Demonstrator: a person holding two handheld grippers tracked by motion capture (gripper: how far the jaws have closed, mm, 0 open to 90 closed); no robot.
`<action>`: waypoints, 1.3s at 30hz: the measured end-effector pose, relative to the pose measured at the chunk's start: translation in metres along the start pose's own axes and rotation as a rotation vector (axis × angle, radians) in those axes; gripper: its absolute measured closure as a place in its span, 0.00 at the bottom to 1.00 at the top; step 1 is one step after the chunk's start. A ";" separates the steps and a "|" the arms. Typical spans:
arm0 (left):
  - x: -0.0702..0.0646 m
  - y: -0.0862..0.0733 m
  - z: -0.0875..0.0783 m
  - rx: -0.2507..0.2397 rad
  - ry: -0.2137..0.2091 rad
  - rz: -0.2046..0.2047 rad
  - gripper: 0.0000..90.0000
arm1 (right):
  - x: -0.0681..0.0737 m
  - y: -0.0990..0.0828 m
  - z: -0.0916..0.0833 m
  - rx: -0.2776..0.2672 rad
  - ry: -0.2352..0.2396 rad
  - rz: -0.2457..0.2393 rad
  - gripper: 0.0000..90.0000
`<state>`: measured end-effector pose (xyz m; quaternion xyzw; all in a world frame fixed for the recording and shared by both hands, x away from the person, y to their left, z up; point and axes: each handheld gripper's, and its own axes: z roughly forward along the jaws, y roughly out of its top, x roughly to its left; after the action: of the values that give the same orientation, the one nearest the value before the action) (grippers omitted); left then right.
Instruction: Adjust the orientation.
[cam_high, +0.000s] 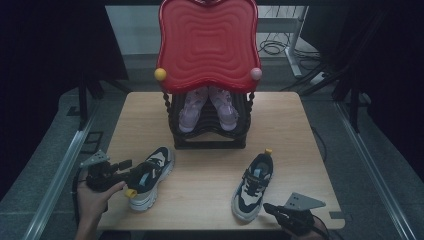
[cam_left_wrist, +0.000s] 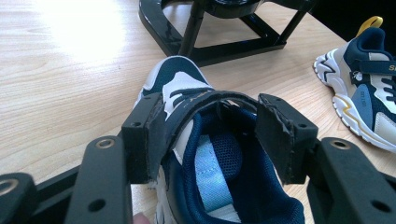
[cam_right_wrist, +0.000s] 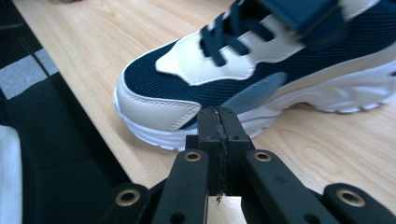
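Right gripper (cam_right_wrist: 218, 122): being held nearest the front edge of the table (cam_high: 210, 170), its jaws pressed together with nothing between them; it is being pointed at the toe of the right shoe, just short of the sole, probably so that the shoe can be nudged or steadied rather than picked up.

Right shoe (cam_high: 253, 186): lying flat on its sole in front of the shoe rack and to its right, toe toward the front edge, yellow heel loop toward the rack; it is being left untouched, so it is likely waiting its turn.

Left gripper (cam_high: 131, 176): being held in front of the rack and to its left, jaws apart and set astride the collar of the left shoe, one jaw outside the shoe's side wall and the other over the opening; whether the pads are pressing cannot be told, though the placement suggests a pinch on the collar is being prepared for a lift.

Left shoe (cam_left_wrist: 205, 154): resting on the table, toe being pointed toward the rack's base.

Shoe rack (cam_high: 209, 131): standing at the far middle of the table, a pink pair (cam_high: 207, 107) being stored under its red top (cam_high: 207, 42), which suggests where the dark pair is being taken.
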<state>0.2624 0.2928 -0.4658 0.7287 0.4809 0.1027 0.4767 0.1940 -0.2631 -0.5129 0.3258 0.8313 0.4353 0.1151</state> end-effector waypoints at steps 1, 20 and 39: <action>0.000 0.000 0.000 0.000 0.000 0.000 0.48 | 0.001 0.000 0.002 0.006 0.006 -0.003 1.00; 0.001 0.000 -0.002 -0.006 0.004 -0.004 0.48 | 0.010 0.009 0.024 0.017 0.030 -0.027 1.00; 0.001 0.000 0.000 -0.002 0.002 -0.005 0.48 | 0.018 0.025 0.047 0.007 0.021 -0.051 1.00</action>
<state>0.2629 0.2939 -0.4656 0.7268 0.4831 0.1027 0.4772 0.2142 -0.2108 -0.5190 0.3006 0.8419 0.4329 0.1163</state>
